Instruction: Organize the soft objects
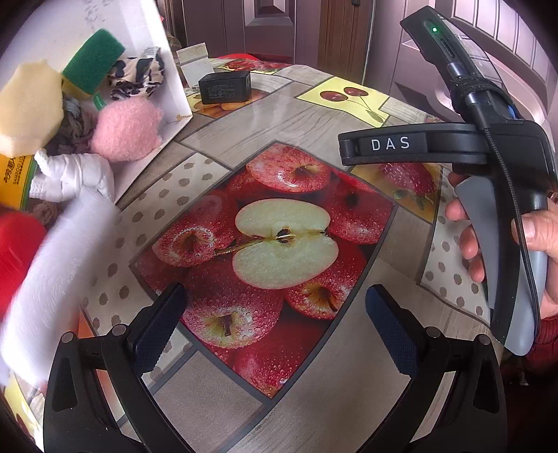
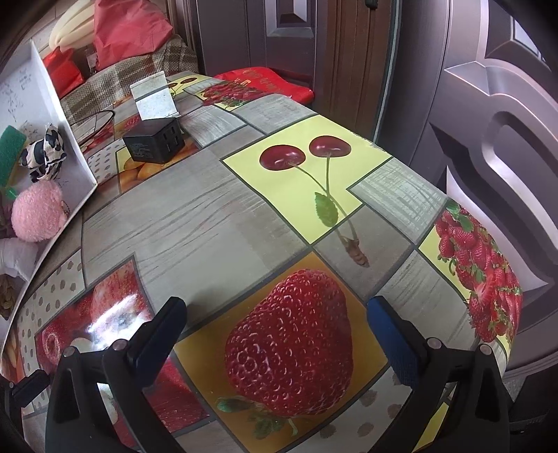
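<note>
Both the left gripper [image 1: 275, 324] and the right gripper [image 2: 277, 334] hang spread wide and empty over the fruit-print table [image 1: 223, 125]. The soft things sit piled in the white box [image 1: 174, 83]: pink pompom [image 1: 126, 129], green sponge [image 1: 93, 60], yellow foam [image 1: 29, 104], with a black charger [image 1: 226, 87] just beside the box.

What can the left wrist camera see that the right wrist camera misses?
Only the left wrist view shows the yellow sponge, the white toy, the apple picture on the tablecloth, and the other handheld tool gripped by a hand. Only the right wrist view shows the big strawberry picture and the red bag in the background. Both show the white box, the pink fluffy ball, the green sponge, the black charger and the cherry picture. Each view's own tongs are open.
</note>
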`<state>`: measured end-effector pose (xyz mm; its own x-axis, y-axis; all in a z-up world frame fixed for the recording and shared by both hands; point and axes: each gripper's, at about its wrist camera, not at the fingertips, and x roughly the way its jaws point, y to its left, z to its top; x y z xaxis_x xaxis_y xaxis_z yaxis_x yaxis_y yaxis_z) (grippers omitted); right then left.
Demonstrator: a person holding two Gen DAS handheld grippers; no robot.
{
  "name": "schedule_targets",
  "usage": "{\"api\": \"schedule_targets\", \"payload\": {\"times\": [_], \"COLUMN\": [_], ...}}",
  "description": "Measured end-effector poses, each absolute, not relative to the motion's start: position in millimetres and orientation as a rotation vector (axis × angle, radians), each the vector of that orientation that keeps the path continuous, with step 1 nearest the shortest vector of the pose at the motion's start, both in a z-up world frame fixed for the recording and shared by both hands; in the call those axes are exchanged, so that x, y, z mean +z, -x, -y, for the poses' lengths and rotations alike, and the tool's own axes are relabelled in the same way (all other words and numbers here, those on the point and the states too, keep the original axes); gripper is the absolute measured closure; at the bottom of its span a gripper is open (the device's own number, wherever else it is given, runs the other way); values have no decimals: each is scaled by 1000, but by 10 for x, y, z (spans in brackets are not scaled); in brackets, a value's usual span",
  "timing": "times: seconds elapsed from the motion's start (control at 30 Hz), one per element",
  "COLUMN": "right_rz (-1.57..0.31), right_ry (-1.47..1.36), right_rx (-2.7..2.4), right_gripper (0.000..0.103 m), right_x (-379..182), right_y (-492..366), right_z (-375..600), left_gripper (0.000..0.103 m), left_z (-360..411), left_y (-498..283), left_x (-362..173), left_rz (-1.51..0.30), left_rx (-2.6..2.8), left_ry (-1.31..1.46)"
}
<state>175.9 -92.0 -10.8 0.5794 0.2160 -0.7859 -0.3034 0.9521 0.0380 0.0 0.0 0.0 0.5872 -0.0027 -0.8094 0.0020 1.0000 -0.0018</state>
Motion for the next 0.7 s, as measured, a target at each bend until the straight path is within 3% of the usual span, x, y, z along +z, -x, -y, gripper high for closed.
{"api": "schedule_targets", "payload": {"times": [0.7], "right_rz": [-902], "right_ry": [108], "right_rx": [309], "right_gripper": [0], "right_x": [-112], "right_y": [-1749], "right_z": [881], "left_gripper": [1], "left_z": [1], "left_y": [5], "left_x": [9], "left_rz": [-943], "left_rx": [-2], "left_ry": [0]}}
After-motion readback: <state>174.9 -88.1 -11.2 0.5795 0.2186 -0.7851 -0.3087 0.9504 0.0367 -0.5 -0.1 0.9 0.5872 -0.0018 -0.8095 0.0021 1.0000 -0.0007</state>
